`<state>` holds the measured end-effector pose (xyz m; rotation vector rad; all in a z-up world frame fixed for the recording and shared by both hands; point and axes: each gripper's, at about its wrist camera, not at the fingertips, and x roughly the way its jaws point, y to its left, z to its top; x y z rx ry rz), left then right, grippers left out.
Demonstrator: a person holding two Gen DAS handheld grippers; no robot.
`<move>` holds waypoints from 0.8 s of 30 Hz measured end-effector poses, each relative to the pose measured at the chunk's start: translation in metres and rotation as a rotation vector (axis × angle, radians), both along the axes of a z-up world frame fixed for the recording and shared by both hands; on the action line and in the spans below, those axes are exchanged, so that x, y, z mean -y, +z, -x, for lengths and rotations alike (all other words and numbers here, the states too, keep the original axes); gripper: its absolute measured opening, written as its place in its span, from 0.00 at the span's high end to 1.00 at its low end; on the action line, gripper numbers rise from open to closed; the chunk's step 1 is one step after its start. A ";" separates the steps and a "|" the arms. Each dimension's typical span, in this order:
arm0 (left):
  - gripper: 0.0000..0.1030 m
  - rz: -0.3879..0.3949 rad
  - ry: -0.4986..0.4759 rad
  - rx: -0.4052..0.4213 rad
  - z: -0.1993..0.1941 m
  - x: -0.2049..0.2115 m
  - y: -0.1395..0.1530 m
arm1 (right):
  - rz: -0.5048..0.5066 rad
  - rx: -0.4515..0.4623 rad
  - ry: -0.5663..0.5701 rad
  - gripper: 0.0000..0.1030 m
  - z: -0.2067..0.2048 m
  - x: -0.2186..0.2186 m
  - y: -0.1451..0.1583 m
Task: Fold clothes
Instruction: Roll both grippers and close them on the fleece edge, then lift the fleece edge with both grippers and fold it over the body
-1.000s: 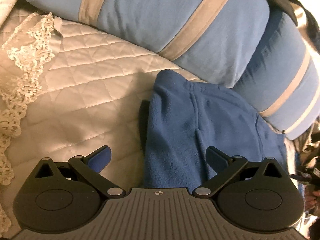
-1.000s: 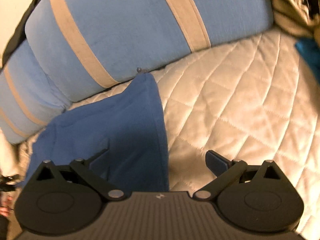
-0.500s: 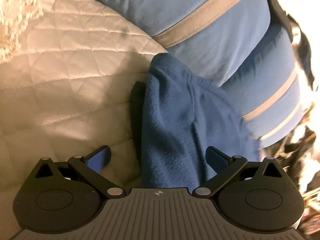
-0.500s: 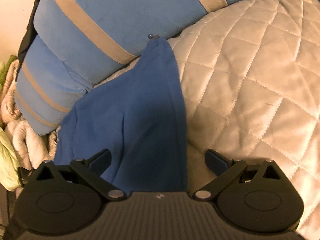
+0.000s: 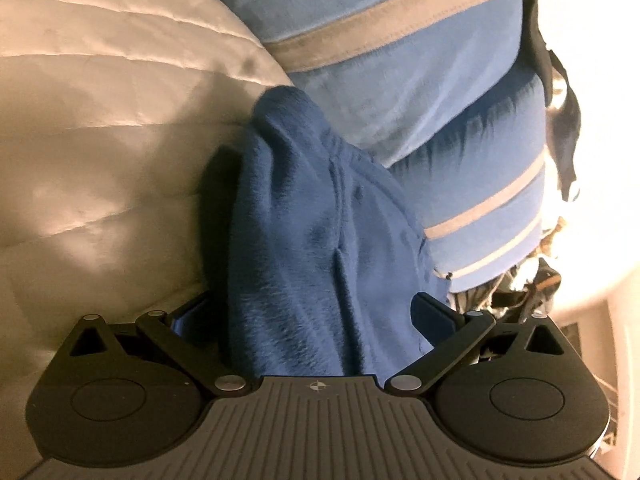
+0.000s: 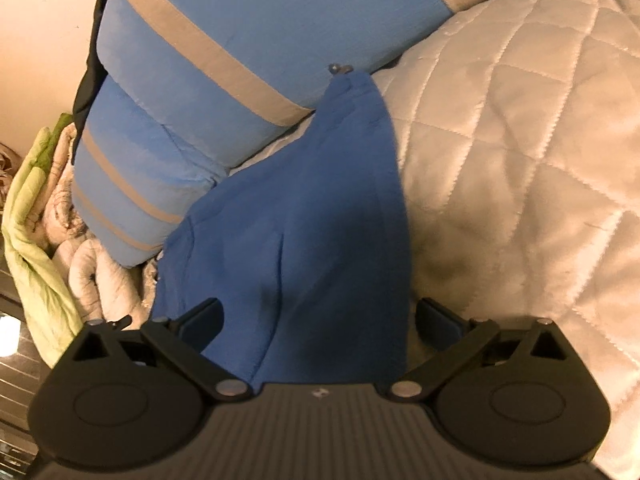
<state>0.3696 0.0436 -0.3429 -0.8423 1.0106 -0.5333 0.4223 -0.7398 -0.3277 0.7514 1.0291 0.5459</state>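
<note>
On the quilted bedspread [image 6: 520,128], against the striped blue pillows [image 5: 380,40], I find the blue fleece garment [image 5: 312,248] drawn into a long ridge. Its long axis runs away from both grippers toward the pillows, narrowing to a tip. Left gripper [image 5: 316,316] and right gripper [image 6: 320,316] straddle its near end, jaws spread wide — nothing pinched — presumably positioned to take that end.

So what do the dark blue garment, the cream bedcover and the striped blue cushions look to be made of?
Dark blue garment: likely fleece, matte, with a fuzzy nap showing in the left wrist view.
Cream bedcover: quilted fabric with a satin-like sheen; diamond stitching and soft highlights, fibre unclear.
Striped blue cushions: soft matte fabric, perhaps velour or brushed cotton, with flat tan bands sewn on.
</note>
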 end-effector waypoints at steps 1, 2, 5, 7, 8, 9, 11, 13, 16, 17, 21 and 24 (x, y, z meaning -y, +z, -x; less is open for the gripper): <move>0.00 -0.003 0.008 -0.005 0.000 0.000 0.000 | -0.004 -0.001 -0.003 0.05 -0.001 -0.001 -0.001; 0.00 -0.007 0.016 -0.009 0.001 0.000 0.000 | -0.010 -0.003 -0.006 0.08 -0.002 0.000 -0.001; 0.05 -0.017 0.040 -0.023 0.002 -0.001 -0.001 | -0.022 -0.023 -0.023 0.28 -0.005 0.000 -0.005; 0.18 -0.024 0.056 -0.033 0.003 -0.001 -0.001 | -0.035 -0.045 -0.035 0.39 -0.006 0.001 -0.009; 0.21 -0.028 0.064 -0.038 0.003 -0.001 -0.002 | -0.043 -0.053 -0.039 0.43 -0.006 0.001 -0.010; 0.34 -0.031 0.072 -0.042 0.003 -0.001 -0.002 | -0.051 -0.061 -0.043 0.44 -0.006 0.001 -0.012; 0.54 -0.038 0.088 -0.052 0.004 -0.001 -0.002 | -0.065 -0.067 -0.051 0.49 -0.006 0.000 -0.015; 0.62 -0.045 0.103 -0.061 0.005 -0.002 -0.003 | -0.062 -0.073 -0.069 0.54 -0.004 -0.001 -0.016; 0.77 -0.103 0.127 -0.041 0.010 0.003 0.007 | -0.044 -0.085 -0.095 0.64 -0.001 -0.001 -0.015; 0.78 -0.132 0.125 -0.023 0.012 0.006 0.011 | -0.023 -0.071 -0.097 0.69 0.001 -0.003 -0.011; 0.81 -0.242 0.143 0.020 0.019 0.019 0.030 | 0.063 -0.014 -0.104 0.75 0.007 -0.015 0.008; 0.82 -0.319 0.158 0.054 0.025 0.029 0.046 | 0.127 0.028 -0.110 0.78 0.013 -0.024 0.021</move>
